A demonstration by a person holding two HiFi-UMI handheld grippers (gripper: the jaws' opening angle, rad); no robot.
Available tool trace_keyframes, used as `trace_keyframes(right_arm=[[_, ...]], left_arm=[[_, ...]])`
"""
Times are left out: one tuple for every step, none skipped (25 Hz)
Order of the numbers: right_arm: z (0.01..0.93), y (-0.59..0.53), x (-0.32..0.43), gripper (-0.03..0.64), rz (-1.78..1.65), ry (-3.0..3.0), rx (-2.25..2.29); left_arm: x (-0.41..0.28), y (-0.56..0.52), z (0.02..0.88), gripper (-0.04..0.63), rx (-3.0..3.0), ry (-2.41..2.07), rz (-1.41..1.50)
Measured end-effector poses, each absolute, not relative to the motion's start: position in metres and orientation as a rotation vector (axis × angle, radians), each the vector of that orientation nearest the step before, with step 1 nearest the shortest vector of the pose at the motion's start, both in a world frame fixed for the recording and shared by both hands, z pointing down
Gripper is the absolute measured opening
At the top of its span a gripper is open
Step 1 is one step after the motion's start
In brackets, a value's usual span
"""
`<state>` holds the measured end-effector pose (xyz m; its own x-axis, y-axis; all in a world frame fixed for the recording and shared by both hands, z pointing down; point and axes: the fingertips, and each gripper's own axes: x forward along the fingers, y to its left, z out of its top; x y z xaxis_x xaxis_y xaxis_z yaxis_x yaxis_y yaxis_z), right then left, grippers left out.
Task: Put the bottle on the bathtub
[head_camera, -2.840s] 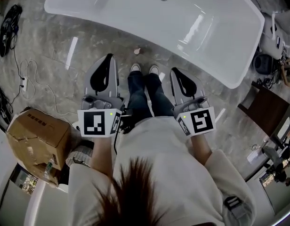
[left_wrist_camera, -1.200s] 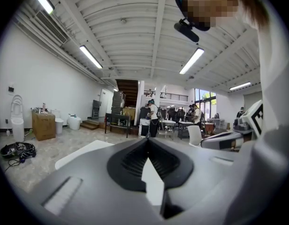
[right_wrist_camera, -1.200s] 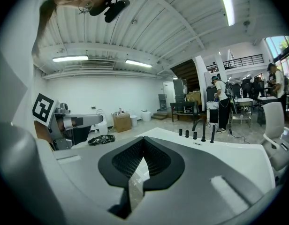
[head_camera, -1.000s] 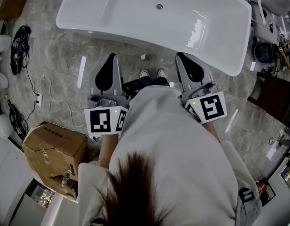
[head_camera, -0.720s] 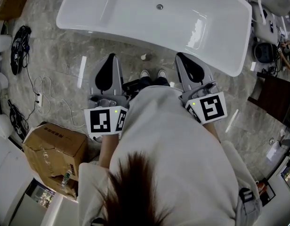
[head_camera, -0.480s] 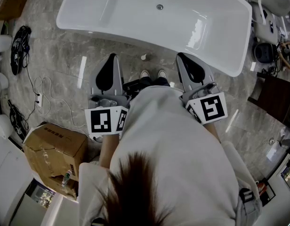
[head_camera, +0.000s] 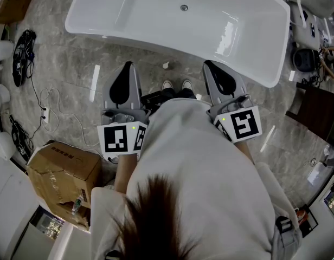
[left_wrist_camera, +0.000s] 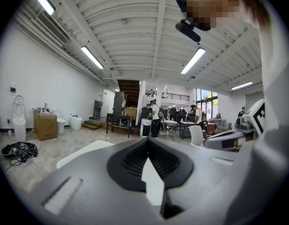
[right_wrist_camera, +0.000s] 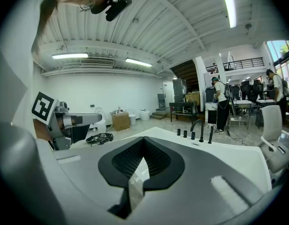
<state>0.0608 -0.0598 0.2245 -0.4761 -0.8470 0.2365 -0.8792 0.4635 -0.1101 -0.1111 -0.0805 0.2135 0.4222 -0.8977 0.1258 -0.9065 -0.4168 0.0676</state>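
Left hand-held gripper [head_camera: 127,65] and right hand-held gripper [head_camera: 206,64], head view: both aimed toward the bathtub [head_camera: 156,15], one either side of the shoes [head_camera: 177,84]. Small pale bottle [head_camera: 165,65] on the floor just beside the bathtub's near wall, between the two noses. Left gripper view: jaws pressed together, nothing pinched. Right gripper view: likewise pressed together and empty, black taps [right_wrist_camera: 193,134] on the rim ahead.
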Motion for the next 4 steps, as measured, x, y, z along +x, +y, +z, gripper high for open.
trace_keyframes(right_arm=[[0.2248,-0.0587,0.0606,-0.003,0.326,-2.558,1.520],[0.2252,-0.0578,0.0603,-0.003,0.326,-2.558,1.520],[0.2255,-0.0571,0.0598,-0.003,0.325,-2.558,1.520],[0.2258,-0.0564,0.0594,-0.003,0.325,-2.557,1.520]], left_arm=[[-0.1113,-0.0796,0.2138,0.049,2.542,-1.621,0.106],[-0.1116,-0.0789,0.2140,0.049,2.543,-1.622,0.106],[-0.1120,-0.0784,0.2142,0.049,2.543,-1.622,0.106],[-0.1124,-0.0780,0.2144,0.049,2.544,-1.622,0.107]])
